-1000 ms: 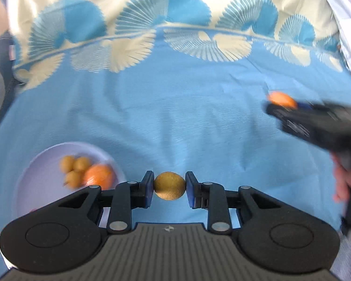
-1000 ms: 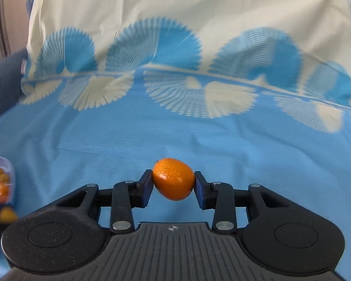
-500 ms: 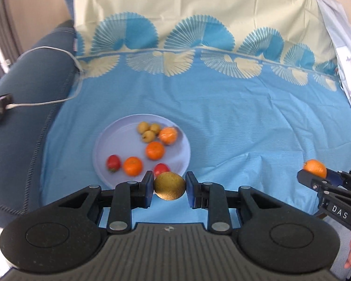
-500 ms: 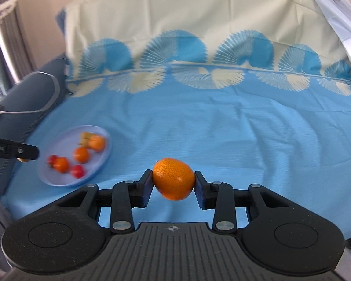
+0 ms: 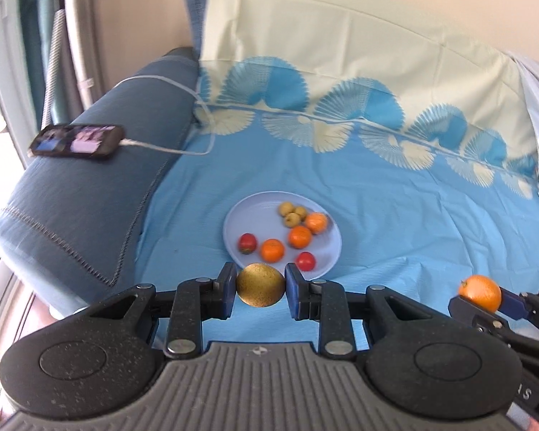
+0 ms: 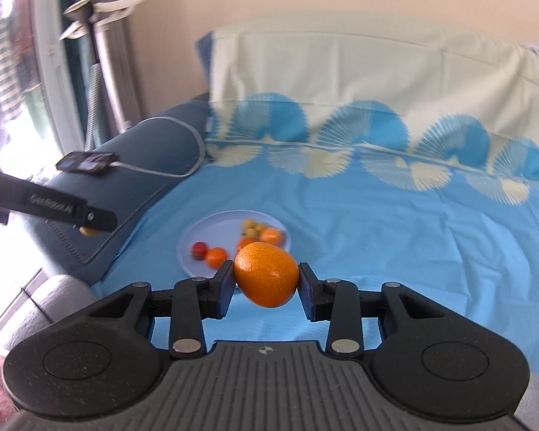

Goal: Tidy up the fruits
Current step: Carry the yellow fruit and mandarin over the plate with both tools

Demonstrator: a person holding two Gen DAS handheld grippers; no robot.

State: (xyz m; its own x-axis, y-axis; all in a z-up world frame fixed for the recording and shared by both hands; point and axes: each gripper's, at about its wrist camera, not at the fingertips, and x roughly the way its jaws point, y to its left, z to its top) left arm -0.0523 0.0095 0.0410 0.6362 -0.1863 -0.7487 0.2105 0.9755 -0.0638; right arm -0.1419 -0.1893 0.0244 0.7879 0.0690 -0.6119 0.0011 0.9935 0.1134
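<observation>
My left gripper is shut on a golden-brown round fruit, held above the blue sheet just in front of the pale blue plate. The plate holds oranges, red fruits and small yellow fruits. My right gripper is shut on an orange, held above the sheet, with the plate behind it to the left. The right gripper with its orange shows at the right edge of the left wrist view. The left gripper's finger shows at the left of the right wrist view.
A blue sheet with a fan-pattern border covers the seat. A dark blue cushion arm lies left of the plate, with a phone and white cable on it. A cream backrest rises behind.
Both grippers have pulled back and risen with their fruits still held. The plate, cushion and phone have come into view, and the plate now looks smaller and farther away.
</observation>
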